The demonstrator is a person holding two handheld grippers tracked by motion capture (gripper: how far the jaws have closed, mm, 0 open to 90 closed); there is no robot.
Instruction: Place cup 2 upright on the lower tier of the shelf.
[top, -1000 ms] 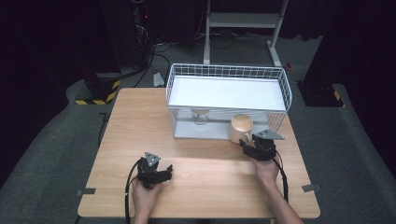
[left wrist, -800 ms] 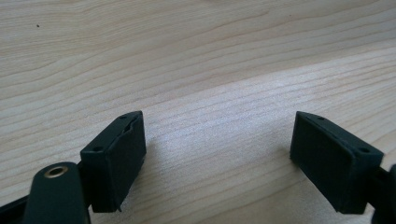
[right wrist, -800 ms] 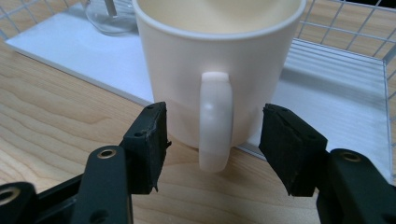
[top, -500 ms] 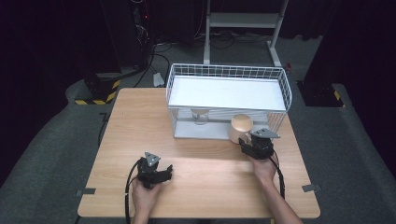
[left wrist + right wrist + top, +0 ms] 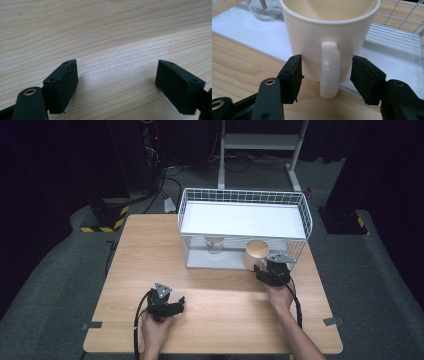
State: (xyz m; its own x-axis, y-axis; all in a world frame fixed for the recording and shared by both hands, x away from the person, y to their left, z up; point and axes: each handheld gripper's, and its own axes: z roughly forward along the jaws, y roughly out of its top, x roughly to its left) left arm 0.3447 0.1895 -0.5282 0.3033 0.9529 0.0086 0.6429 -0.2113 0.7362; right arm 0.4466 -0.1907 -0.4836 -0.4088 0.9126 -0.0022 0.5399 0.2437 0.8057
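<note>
My right tool (image 5: 325, 75) sits spread either side of the mug (image 5: 329, 37) handle, jaws just closing in, pads near but not yet pressing; the mug stands upright dead ahead of it, on the rack (image 5: 300, 207) base. My left tool (image 5: 117, 82) rests spread and empty over the worktop (image 5: 150, 255), much farther off. One mug; one glass (image 5: 263, 8) beyond it.

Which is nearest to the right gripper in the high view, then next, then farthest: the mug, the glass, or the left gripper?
1. Mug: right at the right gripper, on the rack's lower shelf.
2. Glass: farther left on that shelf.
3. Left gripper: across the table's near left.
</note>
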